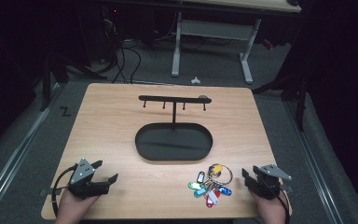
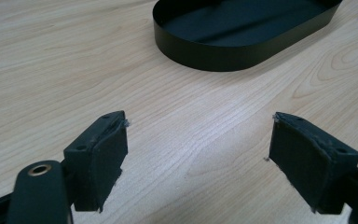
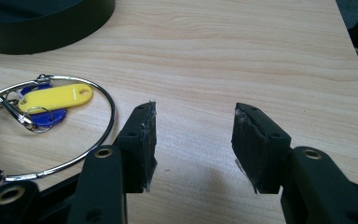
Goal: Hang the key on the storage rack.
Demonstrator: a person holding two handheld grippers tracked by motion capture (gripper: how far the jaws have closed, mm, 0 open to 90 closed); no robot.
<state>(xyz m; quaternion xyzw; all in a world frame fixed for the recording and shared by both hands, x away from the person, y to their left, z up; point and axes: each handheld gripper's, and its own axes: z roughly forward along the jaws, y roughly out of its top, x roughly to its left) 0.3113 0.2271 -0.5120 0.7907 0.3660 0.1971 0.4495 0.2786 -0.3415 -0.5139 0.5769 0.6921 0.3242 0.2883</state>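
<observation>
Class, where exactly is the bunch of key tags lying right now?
In the high view, the bunch of key tags lies on the table near its front edge, just left of the right gripper.

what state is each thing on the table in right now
left gripper: jaws open, nothing between them
right gripper: jaws open, nothing between them, beside the keys
keys: flat on the table, tags fanned out from the ring, not held
rack: upright in the tray, hooks bare
tray: flat on the table, holds just the rack's post
</observation>
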